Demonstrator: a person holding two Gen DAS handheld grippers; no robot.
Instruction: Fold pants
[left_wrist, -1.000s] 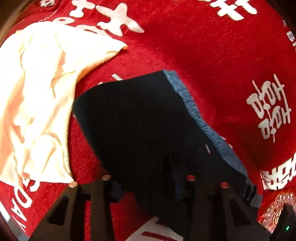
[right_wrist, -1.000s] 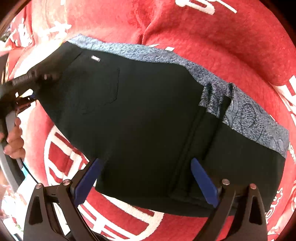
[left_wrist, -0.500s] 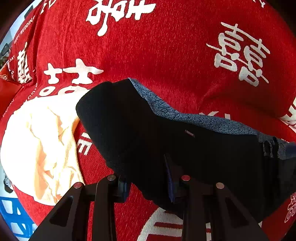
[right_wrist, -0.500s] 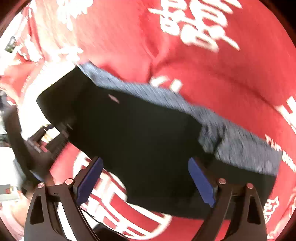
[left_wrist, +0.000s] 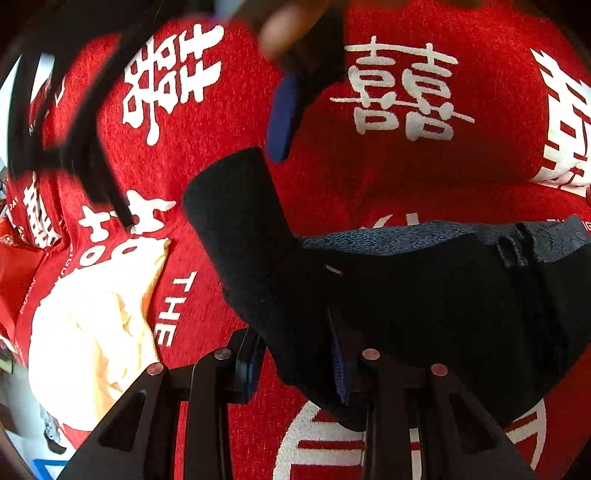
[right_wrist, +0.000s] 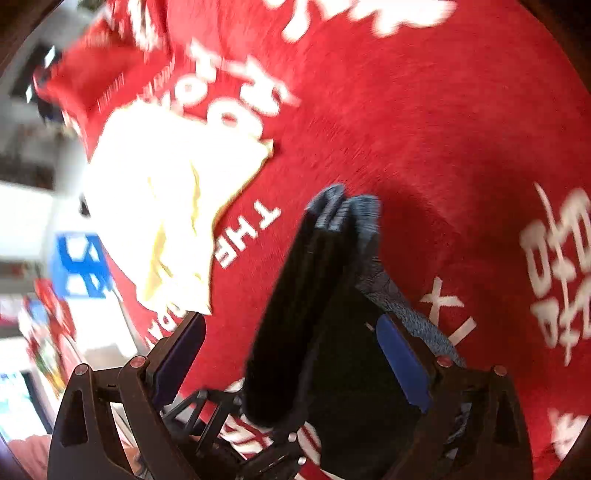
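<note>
The black pants (left_wrist: 424, 314) with a blue-grey patterned waistband (left_wrist: 399, 242) lie on the red cloth. In the left wrist view, my left gripper (left_wrist: 295, 365) is shut on a fold of the pants and lifts one end into a raised black flap (left_wrist: 236, 214). My right gripper (right_wrist: 291, 358) is open in its own view, its blue pads (right_wrist: 402, 362) apart over the lifted fold (right_wrist: 295, 314). It also shows blurred at the top of the left wrist view (left_wrist: 284, 110), above the flap.
A red cloth with white characters (left_wrist: 406, 92) covers the surface. A crumpled cream-yellow towel (left_wrist: 96, 325) lies to the left of the pants, also in the right wrist view (right_wrist: 173, 206). Blue-white and other cluttered items (right_wrist: 77, 266) sit beyond the cloth's left edge.
My left gripper has lifted and turned the held end of the pants into a raised flap. My right gripper, open, has swung over from the pants' middle toward that flap, with motion blur.
</note>
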